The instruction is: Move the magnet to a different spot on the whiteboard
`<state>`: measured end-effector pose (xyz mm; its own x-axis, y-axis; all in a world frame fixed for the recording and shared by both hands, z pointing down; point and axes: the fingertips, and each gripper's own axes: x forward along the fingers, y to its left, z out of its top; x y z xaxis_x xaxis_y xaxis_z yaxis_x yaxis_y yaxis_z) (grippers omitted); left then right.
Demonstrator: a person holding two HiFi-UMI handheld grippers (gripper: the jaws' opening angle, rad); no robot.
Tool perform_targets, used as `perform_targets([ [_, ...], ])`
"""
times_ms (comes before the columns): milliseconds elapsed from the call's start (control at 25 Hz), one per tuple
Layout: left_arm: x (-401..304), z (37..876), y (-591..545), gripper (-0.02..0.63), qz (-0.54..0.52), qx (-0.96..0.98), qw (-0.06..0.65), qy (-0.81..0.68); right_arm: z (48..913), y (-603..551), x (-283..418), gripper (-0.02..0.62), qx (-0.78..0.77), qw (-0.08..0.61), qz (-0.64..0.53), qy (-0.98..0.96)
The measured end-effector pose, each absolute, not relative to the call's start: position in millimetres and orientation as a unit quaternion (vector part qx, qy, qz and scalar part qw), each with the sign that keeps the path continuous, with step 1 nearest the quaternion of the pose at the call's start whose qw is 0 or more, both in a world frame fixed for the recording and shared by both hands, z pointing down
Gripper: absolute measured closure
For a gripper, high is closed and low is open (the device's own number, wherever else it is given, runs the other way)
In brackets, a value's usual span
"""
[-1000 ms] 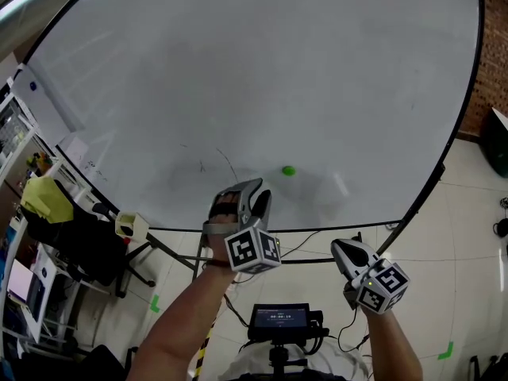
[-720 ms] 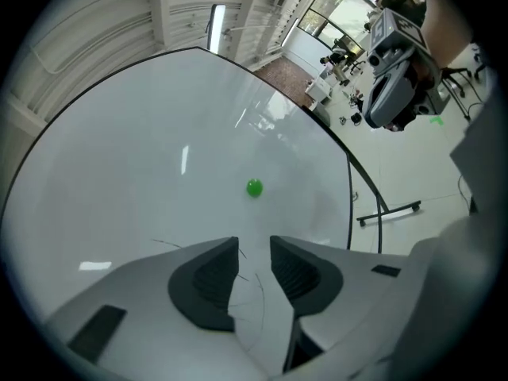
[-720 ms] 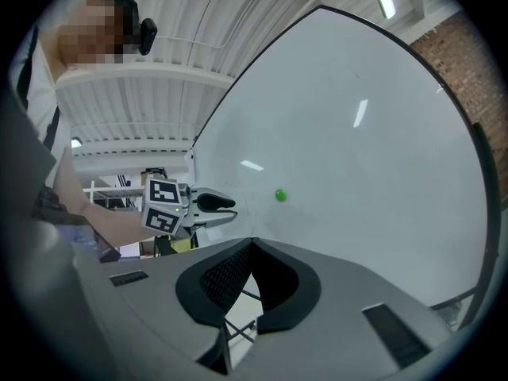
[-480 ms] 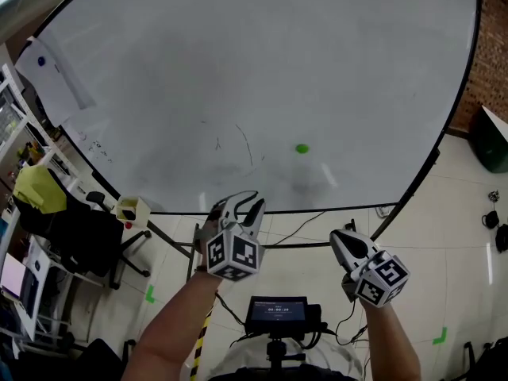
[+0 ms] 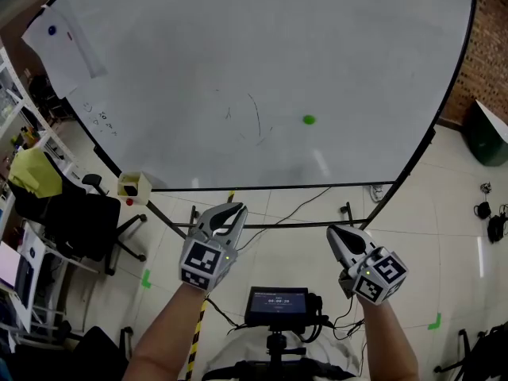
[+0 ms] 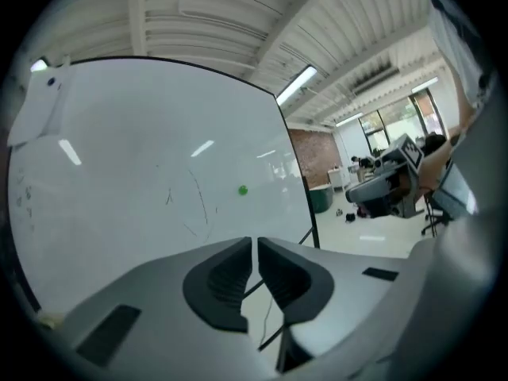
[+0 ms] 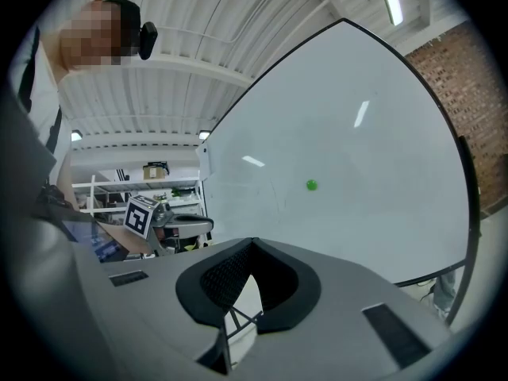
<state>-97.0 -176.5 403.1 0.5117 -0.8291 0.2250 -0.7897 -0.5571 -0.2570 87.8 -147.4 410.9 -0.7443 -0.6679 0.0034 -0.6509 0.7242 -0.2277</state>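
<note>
A small green magnet (image 5: 309, 120) sticks to the large whiteboard (image 5: 238, 46), right of some thin pen marks (image 5: 254, 117). It also shows in the left gripper view as the magnet (image 6: 242, 190) and in the right gripper view as the magnet (image 7: 311, 185). My left gripper (image 5: 232, 211) hangs well below the board's lower edge, far from the magnet. Its jaws (image 6: 255, 240) are closing, with a thin gap and nothing between them. My right gripper (image 5: 337, 236) is low at the right, its tips (image 7: 252, 243) together and empty.
A paper sheet (image 5: 63, 42) is pinned at the board's upper left. A yellow box (image 5: 133, 186) sits at the board's lower left corner, above a black chair (image 5: 75, 221). A small screen (image 5: 277, 304) is mounted below me. A brick wall (image 5: 488, 46) stands to the right.
The left gripper has drawn back from the board, down and to the left, and its jaws have narrowed. The magnet stays on the board. The right gripper has barely moved.
</note>
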Motion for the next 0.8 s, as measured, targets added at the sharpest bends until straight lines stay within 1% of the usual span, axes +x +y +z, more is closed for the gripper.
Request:
perform_targets([
  [120, -115.1, 411.9, -154.9, 0.558, -0.104, -0.881, -0.013, 0.461, 413.6, -128.2, 77.0, 0.568, -0.356, 0.037, -0.107, 0.928],
  [200, -126.1, 418.8, -141.5, 0.568, -0.077, -0.887, -0.042, 0.453, 417.6, -115.9, 69.9, 0.568, -0.358, 0.035, -0.11, 0.927],
  [520, -140.4, 452.5, -90.8, 0.568, -0.047, -0.904, -0.085, 0.416, 428.3, -78.8, 54.8, 0.568, -0.377, 0.033, -0.116, 0.918],
  [800, -144.4, 468.1, -74.0, 0.568, -0.051, -0.914, -0.091, 0.393, 433.9, -59.8, 43.9, 0.568, -0.391, 0.017, -0.099, 0.915],
])
